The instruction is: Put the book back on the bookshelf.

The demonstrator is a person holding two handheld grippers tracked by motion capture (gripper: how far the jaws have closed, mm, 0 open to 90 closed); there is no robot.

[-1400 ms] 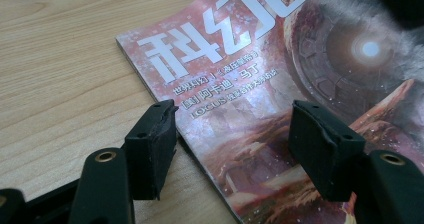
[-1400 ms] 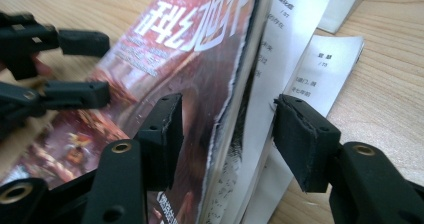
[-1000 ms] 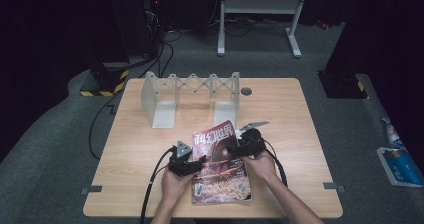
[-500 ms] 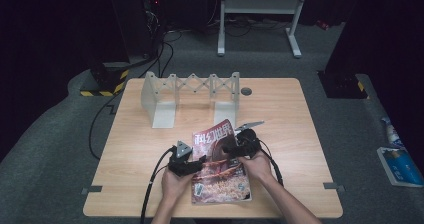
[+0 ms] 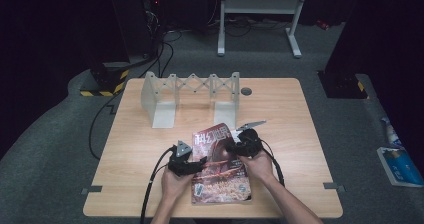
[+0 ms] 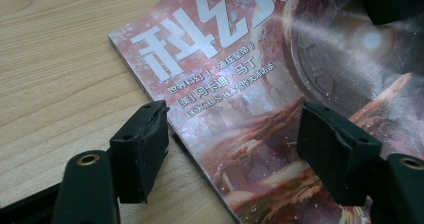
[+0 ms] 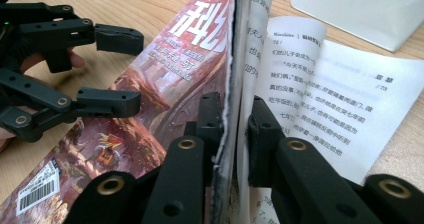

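Rack: we see a pale folding rack (image 5: 192, 98) standing at the far left-centre of the table (image 5: 300, 114), well apart from our hands.
Left gripper: our left gripper (image 5: 197, 166) sits at the magazine's left edge; in the left gripper view (image 6: 232, 149) its jaws stand wide, one over bare wood just beside the spine, the other over the cover, gripping nothing.
Magazine: the magazine (image 5: 220, 166) lies on the near middle of the table, between our two grippers, its reddish cover (image 6: 260, 84) facing up.
Right gripper: our right gripper (image 5: 235, 146) is at the magazine's upper right edge; in the right gripper view (image 7: 231, 119) its jaws are pinched narrow on the raised cover and a few sheets.
Pages: printed inner pages (image 7: 320, 99) curl open to the right of the pinched edge.
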